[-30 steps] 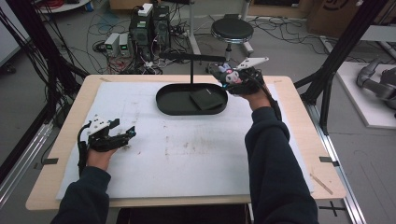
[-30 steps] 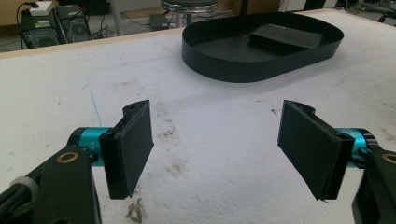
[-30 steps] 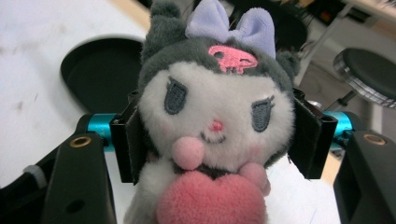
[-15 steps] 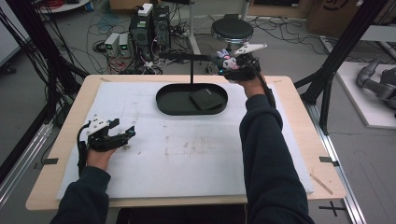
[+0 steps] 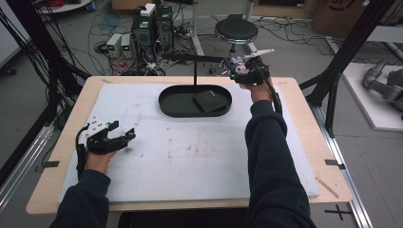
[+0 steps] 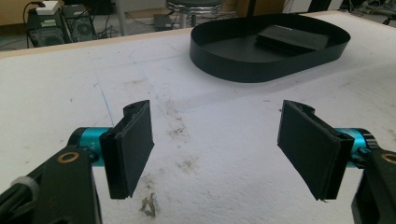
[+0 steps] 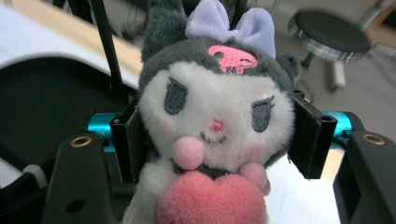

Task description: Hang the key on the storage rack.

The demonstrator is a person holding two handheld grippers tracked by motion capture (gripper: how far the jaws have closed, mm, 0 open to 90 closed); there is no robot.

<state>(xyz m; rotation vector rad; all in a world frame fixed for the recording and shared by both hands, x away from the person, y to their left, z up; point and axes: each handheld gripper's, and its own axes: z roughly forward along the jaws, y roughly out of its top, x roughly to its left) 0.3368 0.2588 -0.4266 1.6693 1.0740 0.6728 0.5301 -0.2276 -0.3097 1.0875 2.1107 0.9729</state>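
The right claw (image 5: 237, 66) is clenched on a plush toy (image 7: 212, 121), its two black jaws pressing the toy's head from either side. In the right gripper view the toy faces the camera: white face, dark grey hood, a lilac bow (image 7: 231, 23) on top and a pink heart (image 7: 210, 200) at its chest. Compared with a second ago, the right hand (image 5: 254, 78) has moved away from the tray (image 5: 166, 102) and further out, so the claw and toy now hang over the far edge of the table (image 5: 294, 102), beside the thin black stand (image 5: 195, 71) behind the tray. Half a second ago it was already near that spot.

The oval black tray sits on the white mat (image 5: 190, 152) at the far middle, with a flat dark pad (image 5: 211, 100) lying inside its right part.

The left claw (image 5: 124, 137) rests on the mat near the left edge, unchanged from the earlier frames. Its jaws stand wide apart with nothing between them, pointing toward the tray (image 6: 271, 60).
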